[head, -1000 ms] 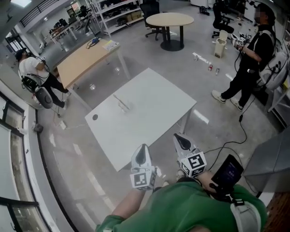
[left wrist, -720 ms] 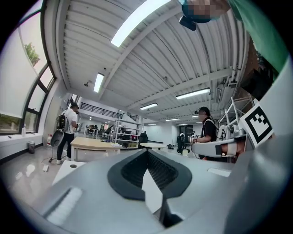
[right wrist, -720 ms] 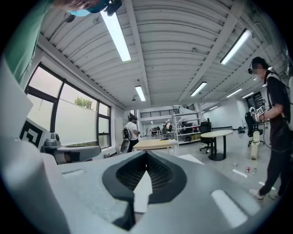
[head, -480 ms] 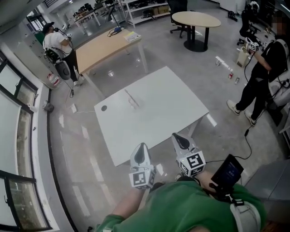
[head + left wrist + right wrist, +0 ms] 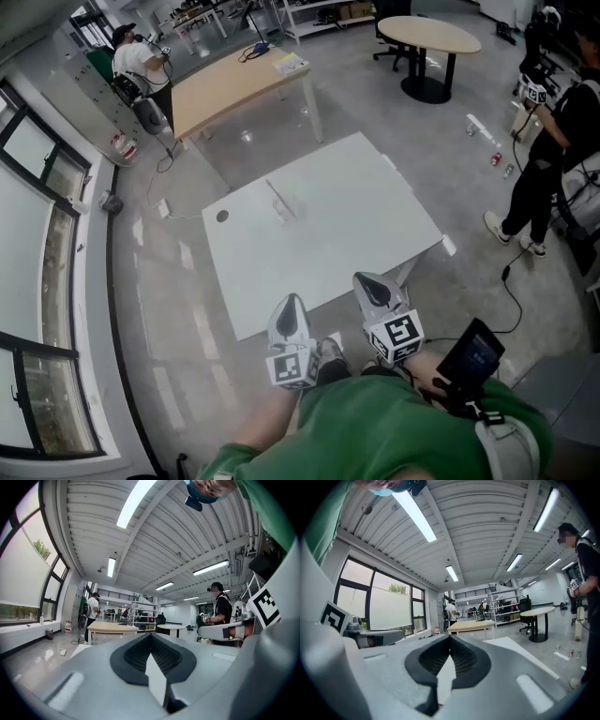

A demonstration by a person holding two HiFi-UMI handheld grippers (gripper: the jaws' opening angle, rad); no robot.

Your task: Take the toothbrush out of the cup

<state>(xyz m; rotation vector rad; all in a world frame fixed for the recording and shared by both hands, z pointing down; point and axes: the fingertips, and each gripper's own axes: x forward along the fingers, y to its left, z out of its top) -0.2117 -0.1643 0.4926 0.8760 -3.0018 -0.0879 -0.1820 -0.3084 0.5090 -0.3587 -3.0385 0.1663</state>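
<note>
While the left tongs [image 5: 292, 311] and right tongs [image 5: 372, 284] hang shut and empty short of the white table [image 5: 375, 225], the toothbrush [image 5: 273, 192] leans in the clear cup [image 5: 285, 213] well apart from both: approach step, I judge, next needing a forward reach and one pair opened.

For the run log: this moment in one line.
left gripper: shut, empty | right gripper: shut, empty | toothbrush: in cup on table, untouched | grippers: short of table

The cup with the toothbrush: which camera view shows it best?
The head view: the cup stands on the white table, with the toothbrush leaning out. Both gripper views show only their own jaws and the room, no cup.
</note>
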